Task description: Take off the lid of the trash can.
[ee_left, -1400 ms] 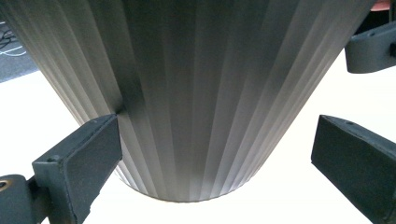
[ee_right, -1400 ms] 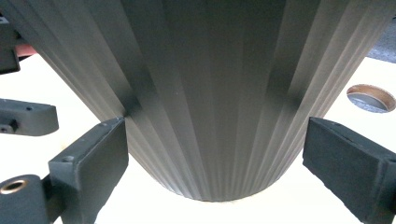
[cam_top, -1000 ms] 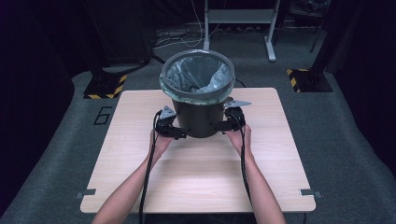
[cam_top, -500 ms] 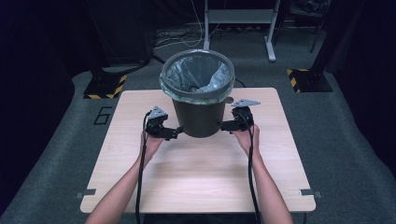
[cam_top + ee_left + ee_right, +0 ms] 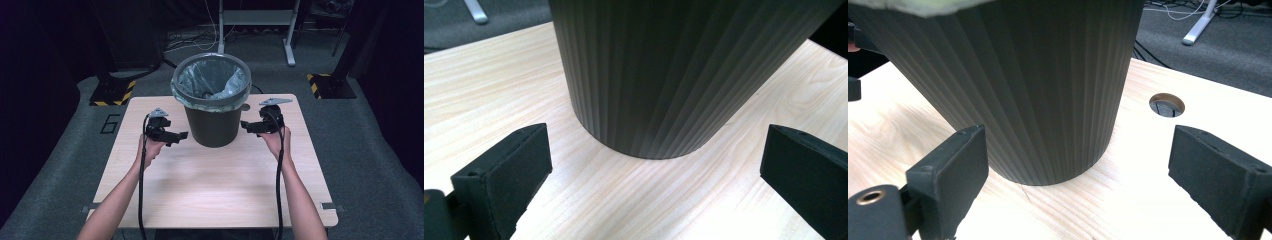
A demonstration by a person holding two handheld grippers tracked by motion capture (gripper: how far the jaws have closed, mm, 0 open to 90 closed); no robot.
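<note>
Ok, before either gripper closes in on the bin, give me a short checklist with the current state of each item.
1. Bin upright on the table: ok.
2. Liner bag folded over the rim: ok, it wraps the rim as far as the high view shows.
3. Left gripper open and apart from the bin wall: ok, jaws spread wide in the left gripper view.
4. Right gripper open and apart from the bin wall: ok, jaws spread wide in the right gripper view.
5. Both grippers level on opposite sides of the bin: ok.
6. Bin contents: cannot tell, the liner's folds hide the bottom.
</note>
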